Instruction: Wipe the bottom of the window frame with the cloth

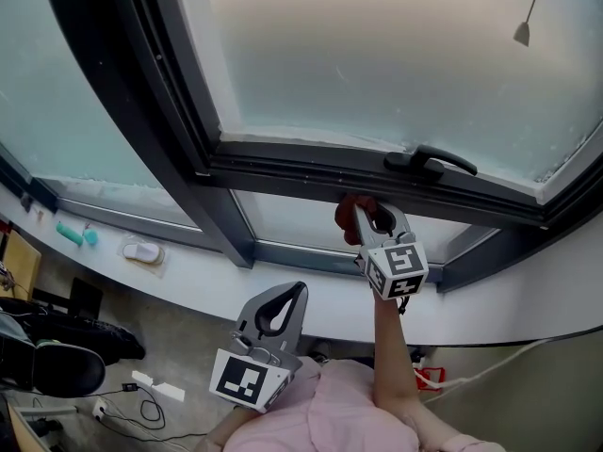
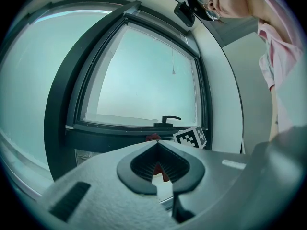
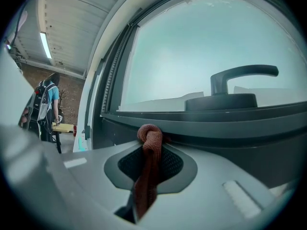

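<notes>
Right gripper (image 1: 375, 217) is clamped on the red cloth (image 1: 348, 215), wad touching the window frame's bottom rail (image 1: 283, 169) near the handle (image 1: 431, 161). Cloth looks soft, light, floppy: grip close to wad. Left gripper (image 1: 283, 301) closed, empty.

Pink shirt (image 1: 325, 408), grey fingers (image 2: 86, 176), black-and-white marker cubes (image 1: 247, 380)

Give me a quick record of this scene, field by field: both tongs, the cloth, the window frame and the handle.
right tongs: shut on the cloth, raised to the window
cloth: red, bunched, seemingly touching the window frame's bottom rail
window frame: dark, bottom rail running across the head view
handle: black, lying along the rail, right of the cloth
left tongs: shut, empty, held low, away from the window
</notes>
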Action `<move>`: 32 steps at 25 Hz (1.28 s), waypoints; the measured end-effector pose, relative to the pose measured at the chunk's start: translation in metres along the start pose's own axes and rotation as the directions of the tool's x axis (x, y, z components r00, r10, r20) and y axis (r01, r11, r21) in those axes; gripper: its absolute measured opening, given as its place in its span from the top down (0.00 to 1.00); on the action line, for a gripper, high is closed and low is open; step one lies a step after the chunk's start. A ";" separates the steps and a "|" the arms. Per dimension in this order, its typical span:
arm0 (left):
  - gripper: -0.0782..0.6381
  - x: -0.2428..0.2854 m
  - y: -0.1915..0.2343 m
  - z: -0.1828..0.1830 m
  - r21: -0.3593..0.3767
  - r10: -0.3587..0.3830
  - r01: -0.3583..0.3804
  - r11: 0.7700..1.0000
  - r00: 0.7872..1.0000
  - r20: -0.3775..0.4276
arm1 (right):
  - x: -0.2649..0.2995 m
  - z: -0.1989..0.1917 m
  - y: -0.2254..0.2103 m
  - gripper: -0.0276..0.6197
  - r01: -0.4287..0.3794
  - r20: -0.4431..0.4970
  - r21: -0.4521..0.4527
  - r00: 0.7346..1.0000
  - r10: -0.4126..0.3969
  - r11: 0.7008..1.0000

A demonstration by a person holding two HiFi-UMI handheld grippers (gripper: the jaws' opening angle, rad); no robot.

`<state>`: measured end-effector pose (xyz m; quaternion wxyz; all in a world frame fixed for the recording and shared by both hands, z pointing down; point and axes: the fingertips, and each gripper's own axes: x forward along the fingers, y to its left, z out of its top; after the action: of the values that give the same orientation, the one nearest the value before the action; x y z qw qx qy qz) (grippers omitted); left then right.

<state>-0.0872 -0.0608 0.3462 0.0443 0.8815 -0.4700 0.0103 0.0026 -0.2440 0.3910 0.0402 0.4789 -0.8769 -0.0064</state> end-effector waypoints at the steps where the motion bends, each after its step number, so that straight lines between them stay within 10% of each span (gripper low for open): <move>1: 0.89 0.001 -0.001 0.000 0.000 -0.001 0.001 1.000 1.000 -0.001 | -0.001 0.000 -0.002 0.88 0.004 0.003 0.003 1.000 -0.004 1.000; 32: 0.89 0.012 -0.014 0.014 -0.008 -0.011 0.012 1.000 0.996 0.085 | -0.052 -0.006 -0.070 0.88 0.176 0.018 0.058 0.984 -0.177 0.983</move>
<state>-0.0691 -0.0636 0.3324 0.0280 0.8836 -0.4666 -0.0293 0.0897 -0.2382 0.3899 0.0159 0.5557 -0.8312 0.0091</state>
